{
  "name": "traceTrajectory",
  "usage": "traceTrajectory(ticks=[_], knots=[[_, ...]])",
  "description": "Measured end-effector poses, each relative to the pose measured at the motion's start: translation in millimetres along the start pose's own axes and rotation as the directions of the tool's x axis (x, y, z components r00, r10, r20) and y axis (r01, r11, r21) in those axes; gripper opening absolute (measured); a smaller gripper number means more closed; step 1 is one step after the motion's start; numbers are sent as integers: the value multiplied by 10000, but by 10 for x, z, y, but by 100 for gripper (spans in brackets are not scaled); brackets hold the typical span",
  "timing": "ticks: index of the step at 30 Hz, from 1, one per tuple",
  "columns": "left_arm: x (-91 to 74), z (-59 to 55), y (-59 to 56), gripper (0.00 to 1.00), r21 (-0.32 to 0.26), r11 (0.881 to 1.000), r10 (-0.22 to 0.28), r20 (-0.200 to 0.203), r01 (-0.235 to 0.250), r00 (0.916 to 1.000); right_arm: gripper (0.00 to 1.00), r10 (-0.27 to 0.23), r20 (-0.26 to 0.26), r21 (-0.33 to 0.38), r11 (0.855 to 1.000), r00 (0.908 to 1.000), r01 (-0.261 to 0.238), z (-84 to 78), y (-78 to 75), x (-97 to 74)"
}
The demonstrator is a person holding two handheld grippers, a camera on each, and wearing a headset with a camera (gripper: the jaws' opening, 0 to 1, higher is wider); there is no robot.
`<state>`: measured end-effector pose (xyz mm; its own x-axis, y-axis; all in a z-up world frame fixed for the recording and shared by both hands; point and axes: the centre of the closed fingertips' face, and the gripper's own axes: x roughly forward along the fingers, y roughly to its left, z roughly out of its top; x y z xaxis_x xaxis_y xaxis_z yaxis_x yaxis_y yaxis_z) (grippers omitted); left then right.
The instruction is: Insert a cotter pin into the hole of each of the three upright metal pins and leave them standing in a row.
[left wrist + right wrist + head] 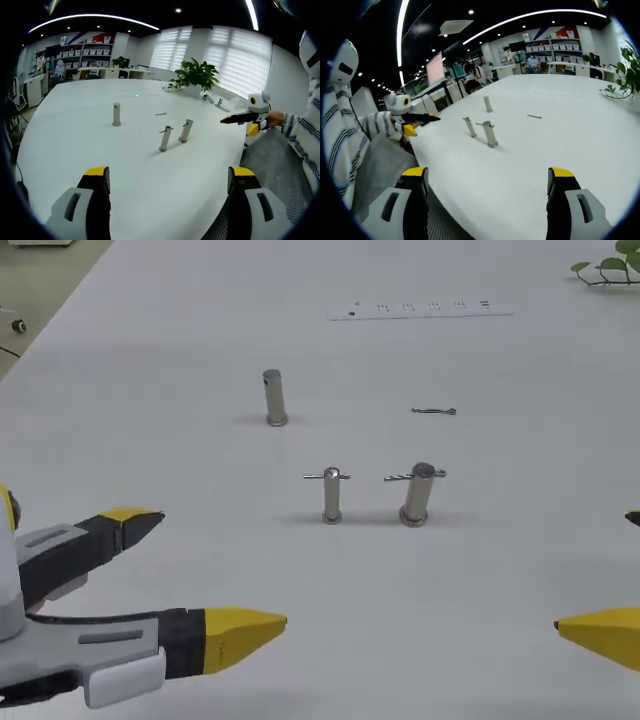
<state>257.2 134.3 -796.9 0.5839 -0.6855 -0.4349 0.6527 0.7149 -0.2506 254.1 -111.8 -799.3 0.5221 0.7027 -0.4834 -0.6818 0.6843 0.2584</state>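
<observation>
1. So the left gripper (222, 570) has a pale grey-white plastic shell, black fingers and pointy bright yellow tips.
2. The right gripper (488, 172) is the same build: yellow caps on black fingers over light grey bases.
3. Each grey base has a darker oblong slot moulded into it, easy to spot in both gripper views.
4. In the head view the left one's shell has a rounded white tab underneath.
5. The person's wearing a long sleeve (296, 131) with dark and white stripes, same on the other arm.

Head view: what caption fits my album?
Two silver metal pins carry cotter pins; the third pin stands bare, a loose cotter pin lying nearby.
</observation>
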Motion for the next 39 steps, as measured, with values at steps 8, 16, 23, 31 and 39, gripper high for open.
traceTrajectory(ticks=[8, 16, 23, 31, 39], knots=[[101, 227, 254, 96, 318, 9987, 398, 376, -410, 9985, 100, -235, 41, 54, 9997, 9997, 235, -30, 3, -54], [254, 488, 576, 92, 457, 9961, 726, 606, -754, 9955, 100, -390, 73, 109, 9992, 9992, 389, -30, -8, -80], [402, 759, 854, 90, 735, 9896, 1172, 883, -1238, 9892, 99, -695, -33, -134, 9975, 9976, 695, -50, -51, -98], [679, 881, 981, 86, 821, 9845, 1488, 729, -1547, 9862, 99, -733, -184, -16, 9973, 9971, 733, -52, -21, -95], [1026, 758, 929, 76, 397, 9963, 765, 27, -765, 9971, 99, -774, -172, -70, 9970, 9969, 773, 2, -50, -129]])
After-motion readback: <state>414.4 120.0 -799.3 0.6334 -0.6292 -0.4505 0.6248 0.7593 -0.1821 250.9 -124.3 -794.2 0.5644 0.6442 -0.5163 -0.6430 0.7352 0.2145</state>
